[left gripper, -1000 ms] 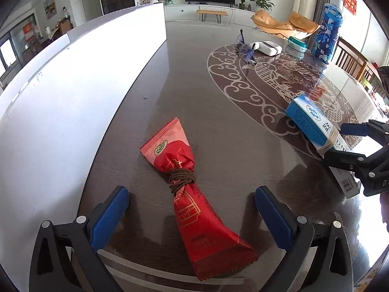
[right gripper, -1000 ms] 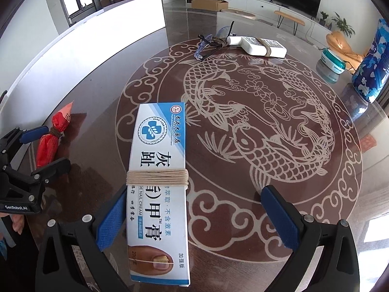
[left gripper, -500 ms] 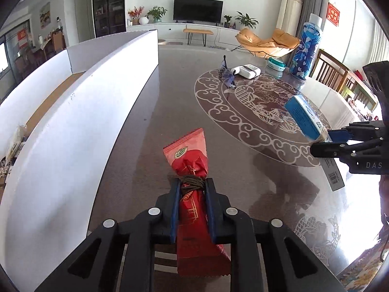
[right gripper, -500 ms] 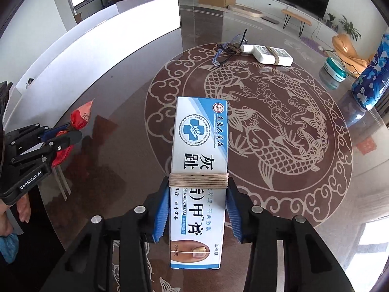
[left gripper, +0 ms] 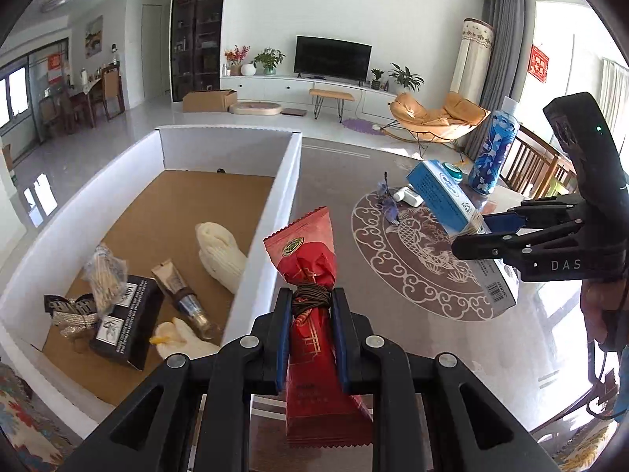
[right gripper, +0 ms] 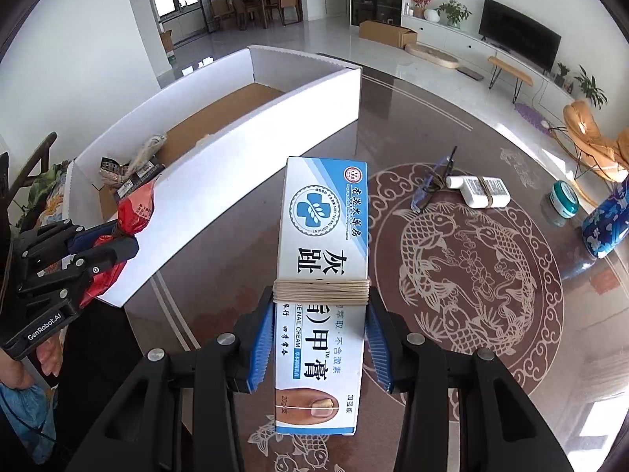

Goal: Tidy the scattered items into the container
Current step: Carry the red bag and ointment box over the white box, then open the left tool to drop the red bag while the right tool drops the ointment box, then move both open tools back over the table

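Left gripper [left gripper: 308, 334]: jaws nearly closed, blue pads clamped on the red snack packet [left gripper: 314, 314] at its string-tied waist. Packet is off the worktop [left gripper: 334, 181], just beside the white wall of the open box [left gripper: 275, 204].

Right gripper [right gripper: 320, 338]: jaws part open, pads pressed against both long sides of the blue-and-white cream carton [right gripper: 324, 267], just below its string wrap. Carton is lifted above the worktop's fish pattern, well apart from the box.

Box already contains socks [left gripper: 220, 255], a tube [left gripper: 181, 295] and a dark carton [left gripper: 125, 322].
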Demonstrator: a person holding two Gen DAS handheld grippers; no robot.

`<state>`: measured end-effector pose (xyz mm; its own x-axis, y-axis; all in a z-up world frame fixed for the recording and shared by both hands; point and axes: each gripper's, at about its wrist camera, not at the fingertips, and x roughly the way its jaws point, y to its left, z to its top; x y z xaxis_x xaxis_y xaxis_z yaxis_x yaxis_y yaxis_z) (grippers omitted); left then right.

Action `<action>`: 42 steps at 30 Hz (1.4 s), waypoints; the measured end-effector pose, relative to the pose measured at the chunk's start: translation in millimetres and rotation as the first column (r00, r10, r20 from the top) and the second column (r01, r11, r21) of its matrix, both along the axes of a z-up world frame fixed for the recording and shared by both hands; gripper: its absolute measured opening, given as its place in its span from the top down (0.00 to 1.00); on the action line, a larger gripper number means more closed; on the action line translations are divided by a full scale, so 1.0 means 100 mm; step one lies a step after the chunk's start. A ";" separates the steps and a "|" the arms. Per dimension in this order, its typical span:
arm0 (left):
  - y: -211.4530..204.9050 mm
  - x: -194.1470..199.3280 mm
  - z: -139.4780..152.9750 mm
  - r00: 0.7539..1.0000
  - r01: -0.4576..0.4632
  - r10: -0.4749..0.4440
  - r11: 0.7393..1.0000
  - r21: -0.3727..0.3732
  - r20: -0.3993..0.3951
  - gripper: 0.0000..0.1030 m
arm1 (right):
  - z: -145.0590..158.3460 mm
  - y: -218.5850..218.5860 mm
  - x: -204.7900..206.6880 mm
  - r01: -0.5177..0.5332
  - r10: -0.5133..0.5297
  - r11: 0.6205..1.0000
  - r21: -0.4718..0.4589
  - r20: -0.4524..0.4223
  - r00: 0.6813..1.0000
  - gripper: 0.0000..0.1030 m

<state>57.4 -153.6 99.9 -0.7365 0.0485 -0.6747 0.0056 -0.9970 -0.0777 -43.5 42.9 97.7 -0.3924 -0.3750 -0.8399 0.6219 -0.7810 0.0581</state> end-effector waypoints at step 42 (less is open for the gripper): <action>-0.34 0.02 0.15 0.971 -0.233 0.208 0.929 -0.286 -0.115 0.19 | -0.51 -0.39 -0.21 0.068 -0.091 0.990 -0.121 -0.203 0.975 0.01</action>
